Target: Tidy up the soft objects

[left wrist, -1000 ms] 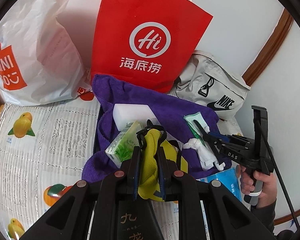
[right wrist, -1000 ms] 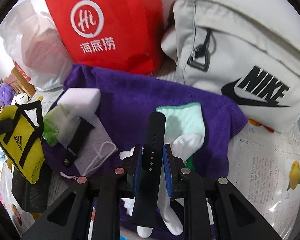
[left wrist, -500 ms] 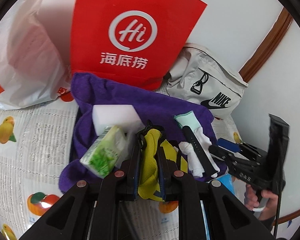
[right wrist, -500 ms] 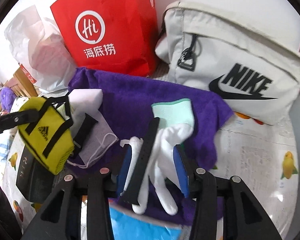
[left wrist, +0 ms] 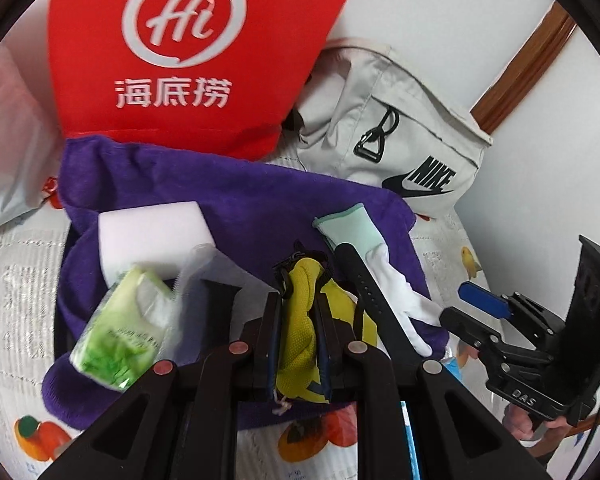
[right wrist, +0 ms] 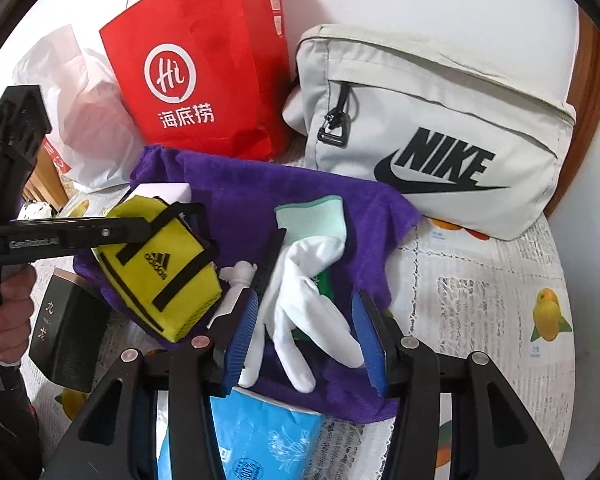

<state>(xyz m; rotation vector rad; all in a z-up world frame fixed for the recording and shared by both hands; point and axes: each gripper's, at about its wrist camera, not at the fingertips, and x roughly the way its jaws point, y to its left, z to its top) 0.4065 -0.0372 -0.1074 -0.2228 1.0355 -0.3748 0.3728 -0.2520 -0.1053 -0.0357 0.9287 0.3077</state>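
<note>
My left gripper (left wrist: 298, 300) is shut on a small yellow Adidas bag (left wrist: 304, 320), held above the purple towel (left wrist: 236, 196); the bag also shows in the right wrist view (right wrist: 160, 272). My right gripper (right wrist: 304, 320) is open over a white glove (right wrist: 304, 292) with a mint cuff, lying on the towel (right wrist: 236, 188). A black watch strap (left wrist: 372, 296) lies beside the glove. A white sponge block (left wrist: 152, 236) and a green tissue pack (left wrist: 120, 336) rest on the towel's left part.
A red paper bag (left wrist: 180, 60), a grey Nike bag (right wrist: 440, 132) and a white plastic bag (right wrist: 80, 120) stand at the back by the wall. A blue tissue pack (right wrist: 260, 440) and a black box (right wrist: 68, 340) lie near me on the fruit-print tablecloth (right wrist: 480, 300).
My right gripper has opened, let go of the black strap and drawn back. My left gripper has moved forward and to the right with the yellow bag.
</note>
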